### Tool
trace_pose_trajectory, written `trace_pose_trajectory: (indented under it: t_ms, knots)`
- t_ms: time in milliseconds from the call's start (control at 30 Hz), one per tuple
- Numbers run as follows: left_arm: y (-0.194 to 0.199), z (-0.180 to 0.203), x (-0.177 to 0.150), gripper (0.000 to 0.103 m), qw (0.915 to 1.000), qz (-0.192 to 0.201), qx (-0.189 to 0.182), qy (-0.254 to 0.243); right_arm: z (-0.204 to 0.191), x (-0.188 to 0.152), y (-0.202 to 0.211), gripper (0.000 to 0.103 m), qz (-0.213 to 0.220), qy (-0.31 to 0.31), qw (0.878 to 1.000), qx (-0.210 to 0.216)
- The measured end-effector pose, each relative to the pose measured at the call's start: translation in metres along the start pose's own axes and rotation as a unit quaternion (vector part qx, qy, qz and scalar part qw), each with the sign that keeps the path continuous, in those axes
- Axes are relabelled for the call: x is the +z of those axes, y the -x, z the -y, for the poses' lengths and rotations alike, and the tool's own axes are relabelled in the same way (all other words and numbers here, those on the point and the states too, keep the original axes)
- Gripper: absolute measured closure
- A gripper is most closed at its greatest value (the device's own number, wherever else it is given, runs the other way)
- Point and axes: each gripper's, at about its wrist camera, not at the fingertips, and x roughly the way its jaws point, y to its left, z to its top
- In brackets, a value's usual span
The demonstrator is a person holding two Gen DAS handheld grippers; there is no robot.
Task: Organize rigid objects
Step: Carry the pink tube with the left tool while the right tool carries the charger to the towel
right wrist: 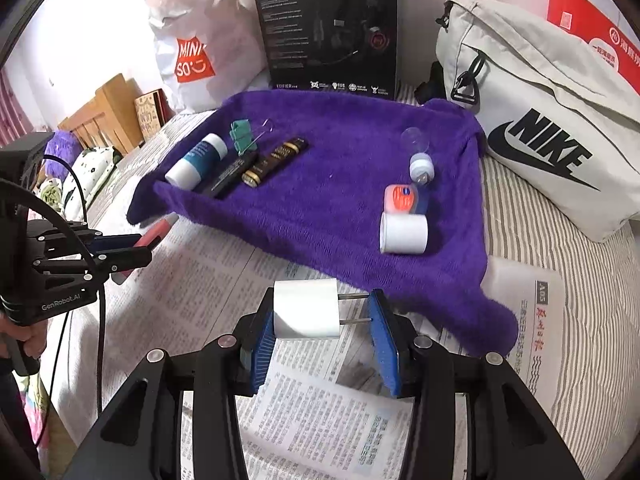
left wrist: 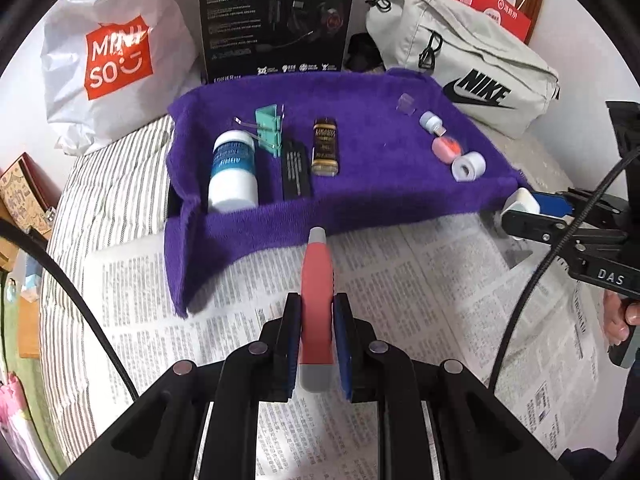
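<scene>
My left gripper [left wrist: 316, 344] is shut on a red and grey utility knife [left wrist: 317, 280] held above the newspaper, pointing at the purple towel [left wrist: 372, 168]. My right gripper [right wrist: 324, 320] is shut on a white plug adapter [right wrist: 306, 308], its prongs against the right pad. On the towel's left lie a white bottle [left wrist: 233, 168], green binder clips [left wrist: 269, 128], a black stick [left wrist: 297, 172] and a brown-gold tube [left wrist: 325, 148]. On its right lie a white roll [right wrist: 403, 234], an orange-pink case [right wrist: 400, 199], a small pale blue bottle [right wrist: 421, 167] and a clear cap [right wrist: 415, 138].
Newspaper [right wrist: 224, 292] covers the striped bed in front of the towel. Behind stand a Miniso bag [left wrist: 116, 60], a black headset box [left wrist: 276, 16], a Nike bag [right wrist: 532, 120] and a red paper bag [left wrist: 488, 4]. A wooden headboard [right wrist: 104, 116] is at the left.
</scene>
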Motion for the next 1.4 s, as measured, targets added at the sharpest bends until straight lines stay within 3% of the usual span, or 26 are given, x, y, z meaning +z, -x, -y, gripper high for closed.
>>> trace_pose_trajectory:
  t_ms: [367,800,1133,1400]
  knots:
    - [-0.001,-0.01,0.033,0.087,0.9999,0.01,0.004,0.004,0.01,0.035,-0.009,0.059,0.012,0.002,1.0,-0.002]
    - [-0.008,-0.029,0.05,0.087,0.9996,0.019,0.004,0.02,0.039,0.092,-0.061,0.059,0.012,-0.008,0.999,-0.035]
    - [-0.017,-0.039,0.055,0.087,0.9997,0.013,0.001,0.023,0.042,0.105,-0.102,0.059,-0.023,-0.001,0.998,-0.057]
    - [-0.022,-0.039,0.059,0.087,0.9997,0.01,-0.004,0.021,0.044,0.105,-0.108,0.058,-0.03,0.003,0.998,-0.055]
